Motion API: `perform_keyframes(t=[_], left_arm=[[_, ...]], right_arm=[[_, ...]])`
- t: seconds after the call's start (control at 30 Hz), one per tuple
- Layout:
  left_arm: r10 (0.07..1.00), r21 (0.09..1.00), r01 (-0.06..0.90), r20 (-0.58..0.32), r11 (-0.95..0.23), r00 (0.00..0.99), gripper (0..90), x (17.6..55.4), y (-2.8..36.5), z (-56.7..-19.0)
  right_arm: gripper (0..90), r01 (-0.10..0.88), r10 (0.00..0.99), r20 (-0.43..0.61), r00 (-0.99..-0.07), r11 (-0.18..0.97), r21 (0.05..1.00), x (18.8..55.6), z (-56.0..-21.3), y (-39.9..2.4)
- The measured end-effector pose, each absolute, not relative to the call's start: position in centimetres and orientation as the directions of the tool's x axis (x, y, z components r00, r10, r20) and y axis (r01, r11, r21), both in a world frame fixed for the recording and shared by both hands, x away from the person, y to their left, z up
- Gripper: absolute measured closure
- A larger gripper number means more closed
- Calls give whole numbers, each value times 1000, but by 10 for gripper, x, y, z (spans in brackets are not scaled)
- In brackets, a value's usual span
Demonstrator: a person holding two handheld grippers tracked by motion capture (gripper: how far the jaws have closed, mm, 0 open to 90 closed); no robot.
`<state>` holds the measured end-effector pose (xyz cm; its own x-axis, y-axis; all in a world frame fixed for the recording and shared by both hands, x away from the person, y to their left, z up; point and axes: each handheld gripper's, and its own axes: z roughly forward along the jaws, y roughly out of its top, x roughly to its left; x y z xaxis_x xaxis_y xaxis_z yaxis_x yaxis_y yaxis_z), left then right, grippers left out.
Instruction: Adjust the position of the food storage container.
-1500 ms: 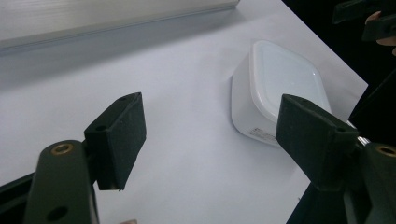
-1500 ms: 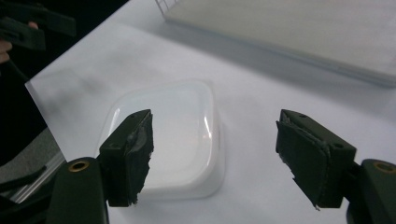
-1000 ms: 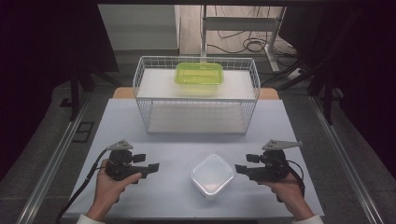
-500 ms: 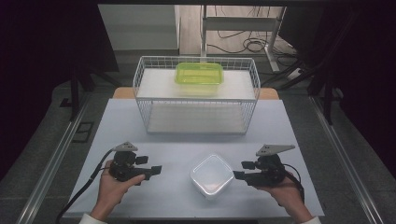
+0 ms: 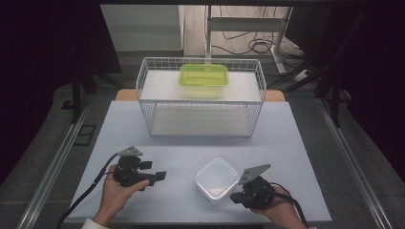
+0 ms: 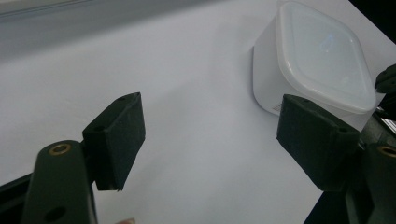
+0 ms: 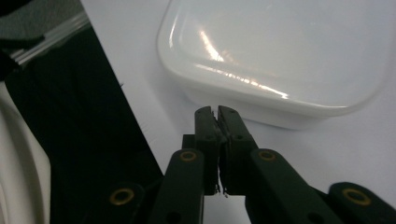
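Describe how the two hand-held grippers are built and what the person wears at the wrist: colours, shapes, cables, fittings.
Both grippers, the left gripper and the right gripper, are black, each topped by a grey three-cornered plate and trailing a black cable. Their jaws are flat black blocks on arms with brass-coloured rivets. A white sleeve cuff shows at the left wrist.

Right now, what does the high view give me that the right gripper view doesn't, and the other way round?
High view alone: the wire basket with the green container in it, the left gripper with jaws apart, and both hands.
Right gripper view alone: the right gripper close up, jaws just closed pad to pad with nothing between them, tips just short of the white container's rim.
Both: the lidded white container on the table.
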<state>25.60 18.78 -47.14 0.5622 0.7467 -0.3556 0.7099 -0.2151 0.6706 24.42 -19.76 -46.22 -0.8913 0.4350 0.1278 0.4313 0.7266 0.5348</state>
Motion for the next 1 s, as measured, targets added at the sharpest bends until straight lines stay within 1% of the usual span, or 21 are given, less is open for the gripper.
perform_keyframes(t=[0.13,0.33,0.6,0.87,1.0], left_arm=[[749,667,712,-353,-219,561,229,256,187,-472],[750,667,711,-350,-221,562,229,256,187,-472],[748,667,710,-347,-227,565,229,255,186,-473],[746,663,712,-349,-231,567,228,255,185,-474],[746,660,714,-349,-234,567,227,256,185,-475]], right_arm=[[886,423,418,129,-899,753,504,242,-470,-193],[887,408,402,122,-908,773,486,243,-477,-185],[889,376,379,97,-920,789,486,242,-480,-173],[889,364,377,71,-923,801,475,245,-483,-162],[889,371,390,68,-918,790,488,248,-482,-153]])
